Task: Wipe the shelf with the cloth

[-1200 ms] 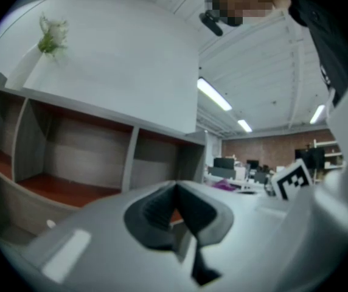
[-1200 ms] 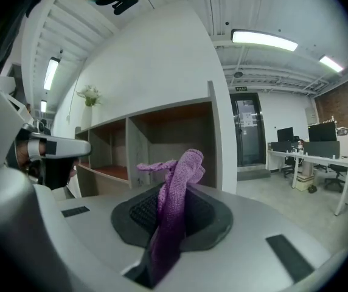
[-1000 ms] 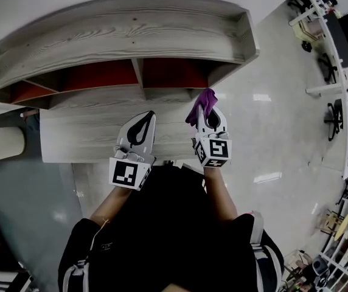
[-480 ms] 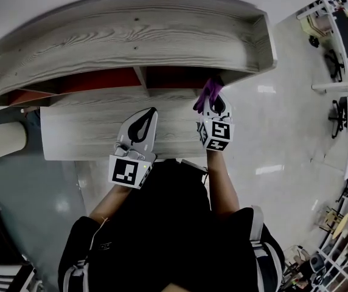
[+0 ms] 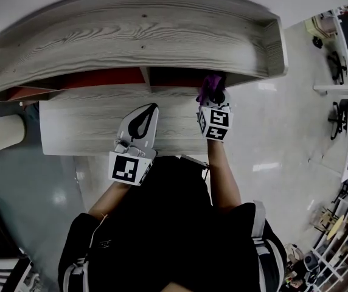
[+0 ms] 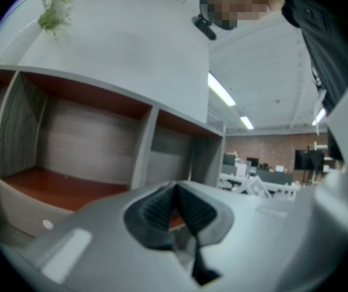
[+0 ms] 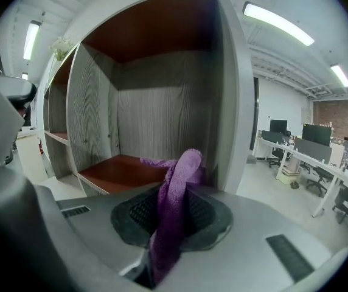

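Cloth (image 5: 209, 85), purple, sticks out ahead of my right gripper (image 5: 213, 98) in the head view. It is pinched in the jaws, and its free end sits at the mouth of the shelf's (image 5: 131, 35) right-hand cubby (image 5: 180, 76). My left gripper (image 5: 152, 109) hangs to the left of the right one, further back from the shelf and above the pale ledge (image 5: 83, 129). Each gripper carries a cube (image 5: 127, 169) with black-and-white square markers.

In the left gripper view I see the jaws pressed together with nothing between them. Straight ahead are two open cubbies with red-brown floors and a grey divider (image 6: 142, 151) between them. A green sprig (image 6: 53, 11) stands on the shelf top, up and to the left.

In the right gripper view the jaws are clamped on the cloth (image 7: 175, 193), which rises from between the pads and droops forward over the cubby's floor (image 7: 122, 166). I cannot tell whether it touches. The cubby's wall (image 7: 229, 102) stands just ahead to the right, with desks (image 7: 311, 154) well beyond it.
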`<state>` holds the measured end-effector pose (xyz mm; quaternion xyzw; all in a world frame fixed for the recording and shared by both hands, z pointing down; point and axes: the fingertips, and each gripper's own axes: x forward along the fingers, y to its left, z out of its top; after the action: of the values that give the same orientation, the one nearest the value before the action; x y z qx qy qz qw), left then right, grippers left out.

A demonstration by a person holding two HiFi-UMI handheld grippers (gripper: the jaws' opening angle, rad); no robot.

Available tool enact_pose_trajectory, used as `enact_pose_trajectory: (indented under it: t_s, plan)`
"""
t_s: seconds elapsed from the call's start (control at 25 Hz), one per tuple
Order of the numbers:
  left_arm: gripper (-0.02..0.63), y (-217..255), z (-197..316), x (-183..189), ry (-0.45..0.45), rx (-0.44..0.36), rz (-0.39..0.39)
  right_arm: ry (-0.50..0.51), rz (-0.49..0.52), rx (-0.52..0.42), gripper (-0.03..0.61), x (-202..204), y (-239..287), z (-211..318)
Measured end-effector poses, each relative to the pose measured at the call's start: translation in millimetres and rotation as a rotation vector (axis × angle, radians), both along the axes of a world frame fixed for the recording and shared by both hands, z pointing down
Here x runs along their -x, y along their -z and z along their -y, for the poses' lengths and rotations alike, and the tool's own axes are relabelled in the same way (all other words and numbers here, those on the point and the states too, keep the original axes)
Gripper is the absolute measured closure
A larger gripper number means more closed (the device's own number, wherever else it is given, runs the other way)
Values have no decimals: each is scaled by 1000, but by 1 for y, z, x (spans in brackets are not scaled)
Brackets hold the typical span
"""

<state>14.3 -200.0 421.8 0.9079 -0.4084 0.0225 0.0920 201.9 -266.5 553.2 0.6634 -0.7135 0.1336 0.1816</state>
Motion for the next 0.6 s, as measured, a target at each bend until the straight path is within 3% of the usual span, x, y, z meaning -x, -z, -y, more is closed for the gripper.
enact_pose_trajectory:
  t_s: [0.28, 0.6]
  plan:
    - [611, 8, 5, 8, 31, -11, -29, 39, -35, 75, 529, 10, -2, 9]
    - [612, 4, 3, 25, 46, -23, 1, 94, -55, 117, 529, 30, -3, 15]
